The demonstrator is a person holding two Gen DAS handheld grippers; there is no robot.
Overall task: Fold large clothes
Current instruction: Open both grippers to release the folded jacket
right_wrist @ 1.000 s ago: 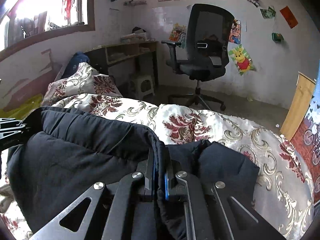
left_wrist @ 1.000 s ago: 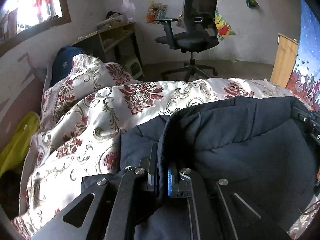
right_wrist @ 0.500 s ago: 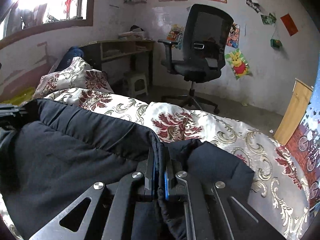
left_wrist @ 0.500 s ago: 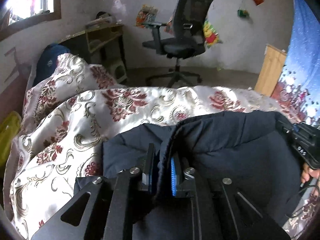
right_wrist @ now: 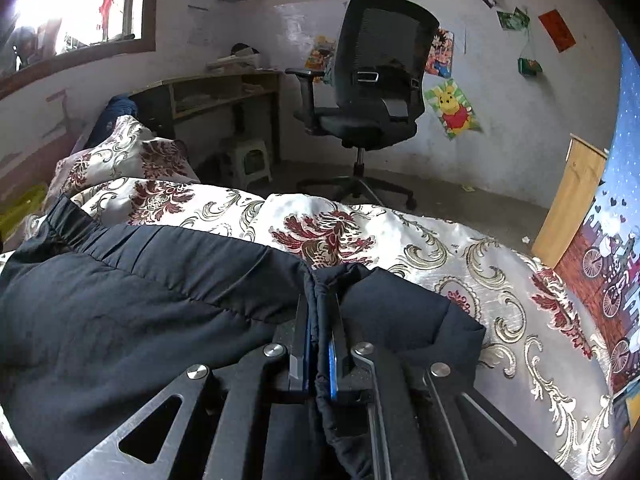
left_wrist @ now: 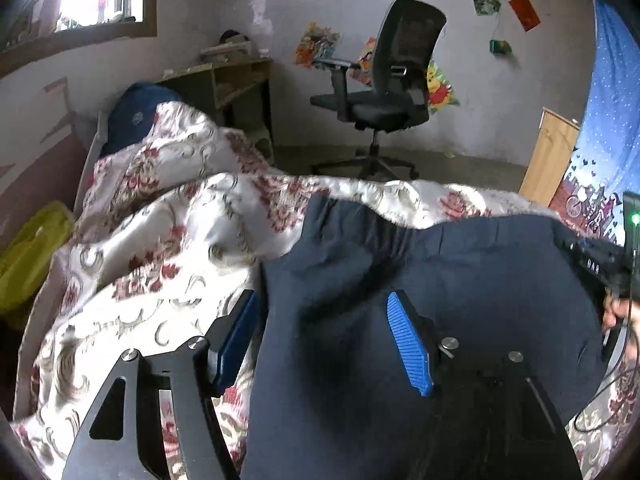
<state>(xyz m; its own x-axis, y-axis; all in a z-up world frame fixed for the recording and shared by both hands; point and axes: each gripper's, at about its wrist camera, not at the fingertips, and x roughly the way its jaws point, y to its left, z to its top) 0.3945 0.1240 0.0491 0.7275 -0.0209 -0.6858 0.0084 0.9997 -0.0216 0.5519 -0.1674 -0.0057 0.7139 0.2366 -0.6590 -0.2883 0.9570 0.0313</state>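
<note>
A dark navy padded garment lies spread on the floral bedspread. My left gripper hovers over its left edge with jaws opening. The cloth lies between the blue pads, and neither pad presses on it. In the right wrist view the garment fills the lower left, and my right gripper is shut on a bunched fold of its edge. The right gripper also shows at the right border of the left wrist view, held by a hand.
A black office chair stands on the floor beyond the bed, beside a wooden desk and a small stool. A wooden board leans at the right. A yellow-green item and a blue bag lie at the bed's left.
The left jaws have gone from shut on a raised fold of the garment to wide apart, and the fold now lies flat. The right gripper keeps its grip.
</note>
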